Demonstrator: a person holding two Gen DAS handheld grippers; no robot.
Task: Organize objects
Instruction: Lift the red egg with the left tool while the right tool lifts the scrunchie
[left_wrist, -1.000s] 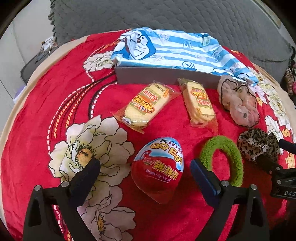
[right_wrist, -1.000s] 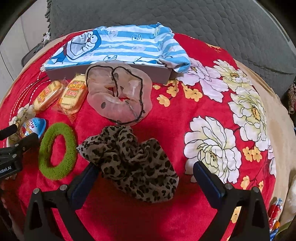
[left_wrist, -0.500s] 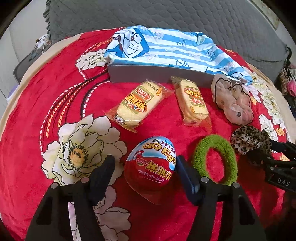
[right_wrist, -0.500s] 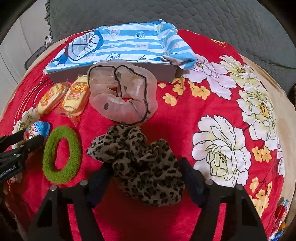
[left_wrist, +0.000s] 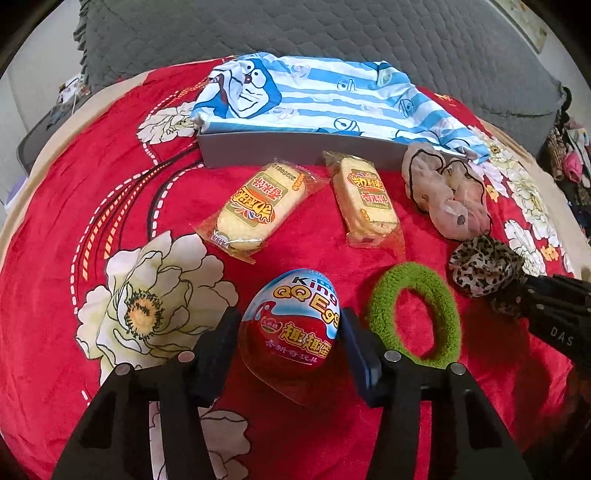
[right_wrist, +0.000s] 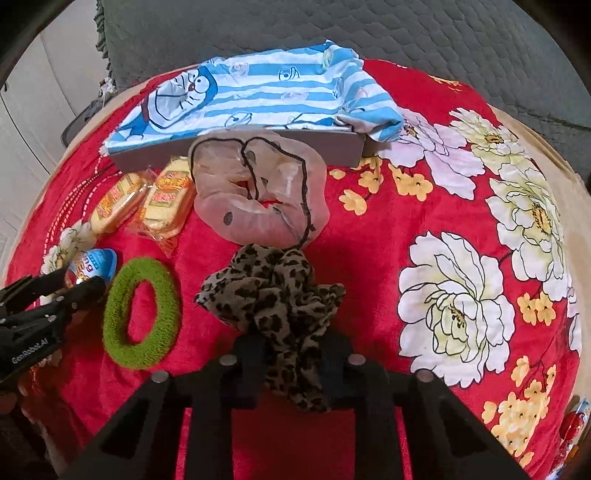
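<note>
The egg-shaped toy pack lies directly between the fingers of the left tongs, its long axis running away from them toward the grey box at the bed's far edge; the jaws are closing and the pads look to be touching its sides. It is glossy, blue-topped and red-bottomed. Beside it, past the green ring, the right tongs are closing on the bunched leopard scrunchie, squeezed between the pads.
</note>
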